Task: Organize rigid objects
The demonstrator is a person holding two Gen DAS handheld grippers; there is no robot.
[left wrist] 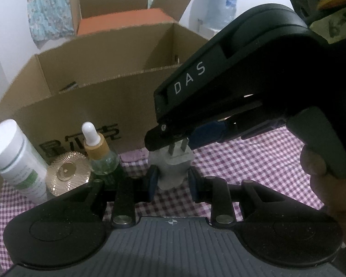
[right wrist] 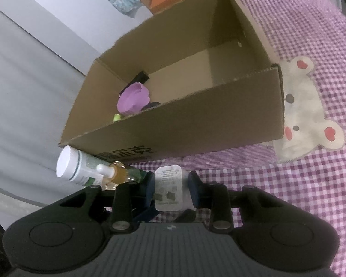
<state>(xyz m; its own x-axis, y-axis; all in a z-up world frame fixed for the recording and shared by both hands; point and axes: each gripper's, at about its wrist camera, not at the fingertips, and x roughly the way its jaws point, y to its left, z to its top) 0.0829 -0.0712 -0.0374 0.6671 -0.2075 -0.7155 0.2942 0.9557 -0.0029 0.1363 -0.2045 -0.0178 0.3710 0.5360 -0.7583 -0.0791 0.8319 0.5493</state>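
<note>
A white plug-in charger (left wrist: 175,168) stands prongs-up between my left gripper's (left wrist: 173,183) blue pads, which are shut on its lower body. My right gripper (left wrist: 180,139) comes down from the upper right, a hand (left wrist: 320,175) on its handle. Its fingers straddle the prong end. In the right wrist view the charger's label face (right wrist: 168,184) sits between my right gripper's (right wrist: 170,185) pads, which press on both its sides. One left-gripper finger (right wrist: 147,212) shows underneath. An open cardboard box (left wrist: 92,106) stands just behind.
Left of the charger stand a white tube (left wrist: 18,161), a gold ribbed lid (left wrist: 68,173) and a dropper bottle (left wrist: 99,152). The box (right wrist: 207,124) holds a purple object (right wrist: 133,98) and a black one (right wrist: 140,77). An orange box (left wrist: 122,20) sits behind, on the purple checked cloth (right wrist: 311,196).
</note>
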